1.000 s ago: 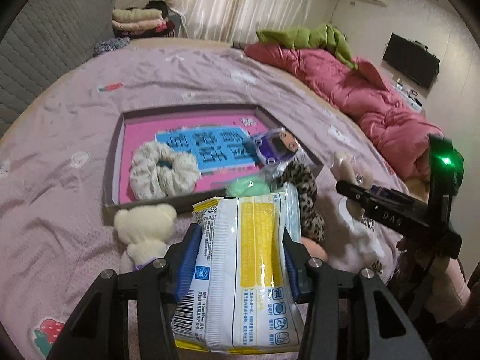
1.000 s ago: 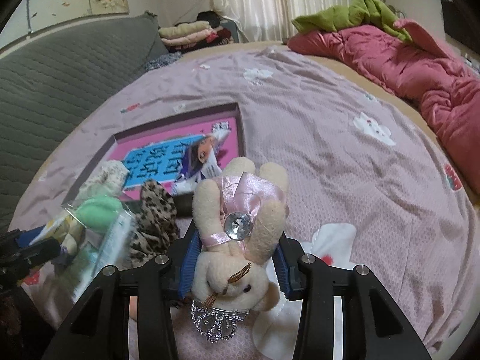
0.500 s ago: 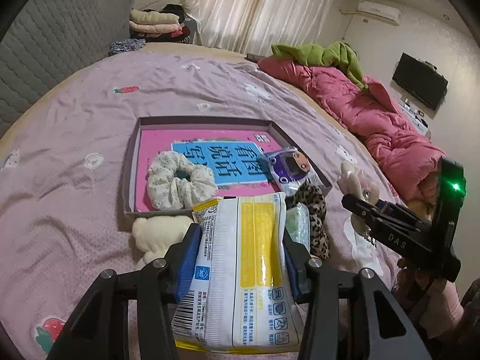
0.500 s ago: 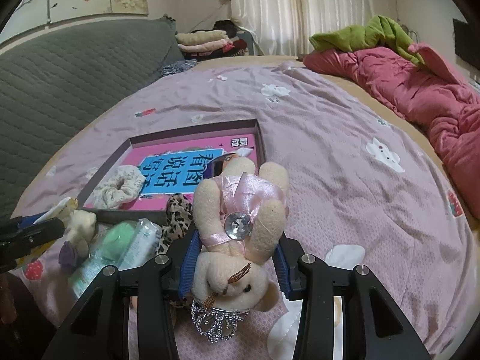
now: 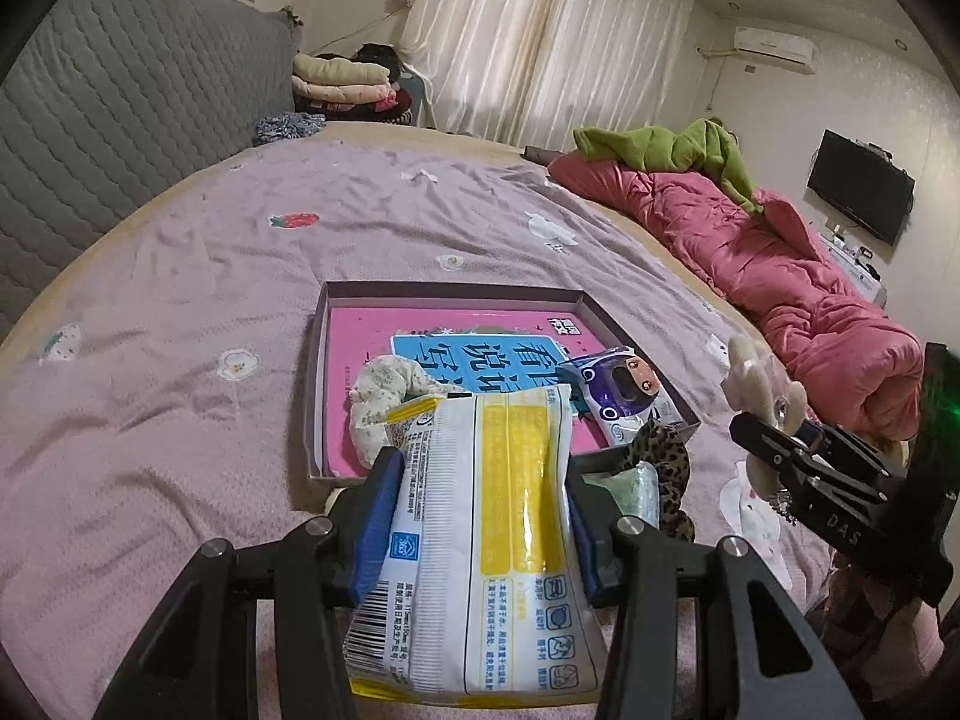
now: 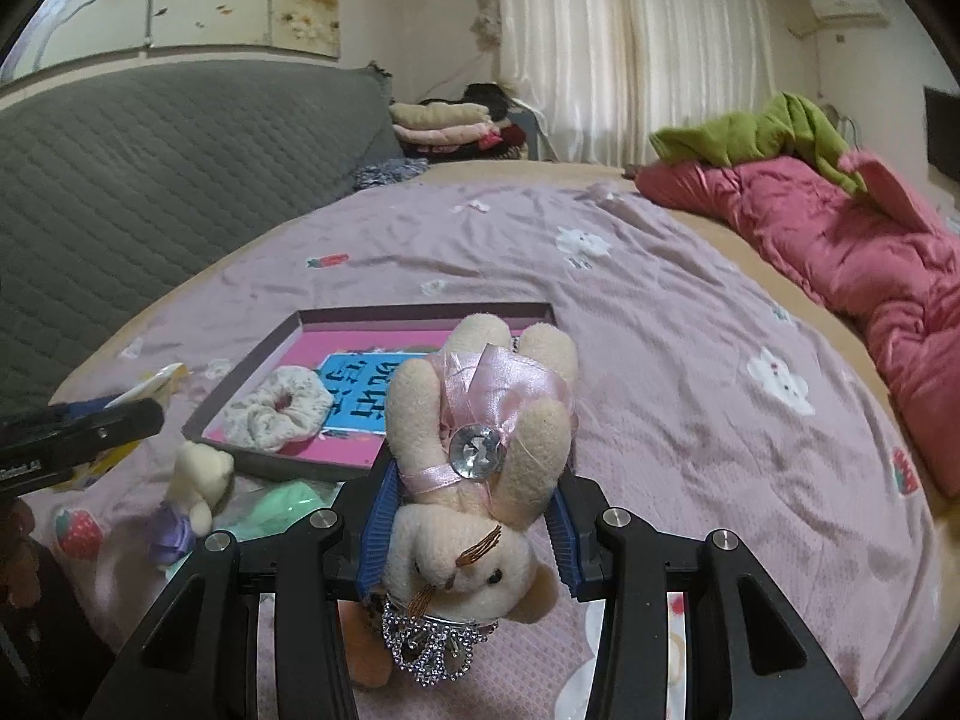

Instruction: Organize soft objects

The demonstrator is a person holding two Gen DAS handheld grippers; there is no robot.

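I counted two grippers, the left gripper (image 5: 480,516) and the right gripper (image 6: 471,525). I saw two plush bears: the bear in the pink ribbon (image 6: 474,450) and a small cream bear (image 6: 198,474). There were two scrunchies, one floral scrunchie (image 6: 279,408) and one leopard-print scrunchie (image 5: 663,462), one tissue pack (image 5: 486,540) and one tray (image 5: 450,291).

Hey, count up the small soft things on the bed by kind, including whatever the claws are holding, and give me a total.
Plush toys: 2, bunny, small bear
Scrunchies: 2, floral scrunchie, leopard scrunchie
Soft packets: 3, tissue pack, cartoon packet, green packet
Total: 7
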